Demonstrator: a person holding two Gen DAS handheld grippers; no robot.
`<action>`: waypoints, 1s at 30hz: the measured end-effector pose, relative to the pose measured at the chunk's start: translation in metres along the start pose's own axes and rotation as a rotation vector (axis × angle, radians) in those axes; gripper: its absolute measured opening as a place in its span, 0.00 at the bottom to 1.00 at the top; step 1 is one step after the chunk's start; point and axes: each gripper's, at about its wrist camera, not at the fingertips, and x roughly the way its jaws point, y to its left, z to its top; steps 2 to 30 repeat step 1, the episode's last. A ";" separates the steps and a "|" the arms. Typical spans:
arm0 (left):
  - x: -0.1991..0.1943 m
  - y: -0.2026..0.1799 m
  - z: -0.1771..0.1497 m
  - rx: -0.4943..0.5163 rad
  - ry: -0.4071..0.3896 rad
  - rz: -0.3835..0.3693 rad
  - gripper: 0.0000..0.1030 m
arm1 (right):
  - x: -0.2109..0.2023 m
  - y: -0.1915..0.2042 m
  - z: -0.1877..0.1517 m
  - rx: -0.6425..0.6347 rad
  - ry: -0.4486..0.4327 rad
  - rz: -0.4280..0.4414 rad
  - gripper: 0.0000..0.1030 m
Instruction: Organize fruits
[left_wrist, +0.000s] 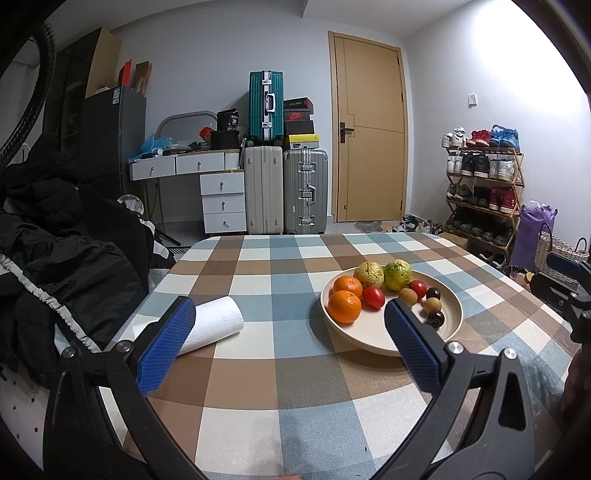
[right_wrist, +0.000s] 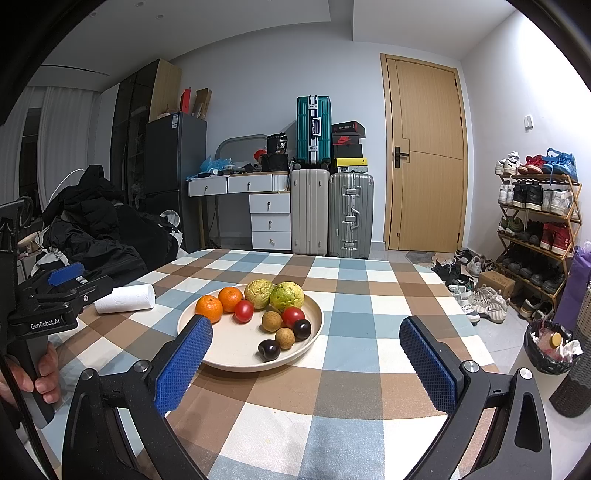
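We note the surroundings first. The tabletop (right_wrist: 332, 369) carries a checked cloth. A paper roll (right_wrist: 125, 298) lies on its side at the left, well apart from the plate (right_wrist: 236, 354). Beyond the far edge stand a white drawer desk (right_wrist: 258, 206), three suitcases (right_wrist: 332, 192), stacked shoeboxes (right_wrist: 347, 144) and a closed door (right_wrist: 424, 158). A shoe rack (right_wrist: 535, 229) fills the right wall; a bin (right_wrist: 550, 347) sits on the floor by the table's right side. Dark clothing (right_wrist: 92, 236) is heaped to the left. Nothing lies between either gripper and the plate.

The plate sits near the middle of the tabletop and holds all the fruit. We count two oranges (right_wrist: 219, 304) at the left rim, touching each other; two green guavas (right_wrist: 273, 293) at the back, side by side; two tomatoes (right_wrist: 243, 311); two brown longans (right_wrist: 272, 320); two dark plums (right_wrist: 269, 350) toward the near right. The front left of the plate is bare.

The left gripper (left_wrist: 291, 343) is wide open and holds nothing; in its own view the right pad overlaps the plate's near rim, though we cannot tell if it touches. The right gripper (right_wrist: 308, 363) is also wide open and empty, poised above the tabletop, its left pad in front of the plate's left edge. A hand (right_wrist: 40, 373) grips the left gripper's handle.
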 end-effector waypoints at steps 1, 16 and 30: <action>0.000 0.000 0.000 0.000 0.000 -0.001 0.99 | 0.000 0.001 0.000 0.000 0.000 0.000 1.00; 0.000 0.000 0.000 0.000 0.000 -0.001 0.99 | 0.000 0.001 0.000 0.000 0.000 0.000 1.00; 0.000 0.000 0.000 0.000 0.000 -0.001 0.99 | 0.000 0.001 0.000 0.000 0.000 0.000 1.00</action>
